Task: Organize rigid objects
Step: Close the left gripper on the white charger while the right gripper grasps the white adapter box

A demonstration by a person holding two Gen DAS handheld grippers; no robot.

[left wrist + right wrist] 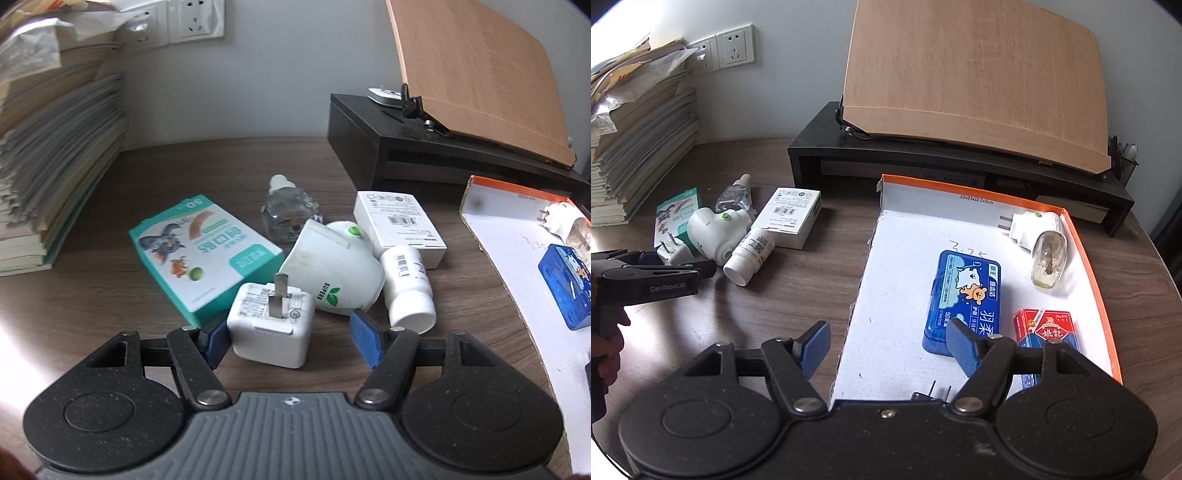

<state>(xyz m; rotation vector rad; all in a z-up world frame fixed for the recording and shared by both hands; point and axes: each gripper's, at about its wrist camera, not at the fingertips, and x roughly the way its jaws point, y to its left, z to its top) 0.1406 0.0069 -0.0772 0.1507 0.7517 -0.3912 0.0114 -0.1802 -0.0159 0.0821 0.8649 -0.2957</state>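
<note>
1. Two grippers are working: the left gripper [288, 341] is straddling the white charger [271, 326] with jaws half open, not yet pinching it.
2. Unsorted items are lying clustered on the desk [110, 314], beside the box lid [908, 295], likely awaiting transfer.
3. The right gripper [886, 349] is hovering wide open and empty over the lid.

White charger cube [271, 330] centre frame, teal plaster box w/ cartoon print [204, 254] to its left, white repellent heater w/ green leaf logo [332, 273], dark wood-grain desk [110, 306], blue tissue-style case [964, 299] and red card pack [1045, 328] lower right in orange-edged white box [1086, 258].
</note>
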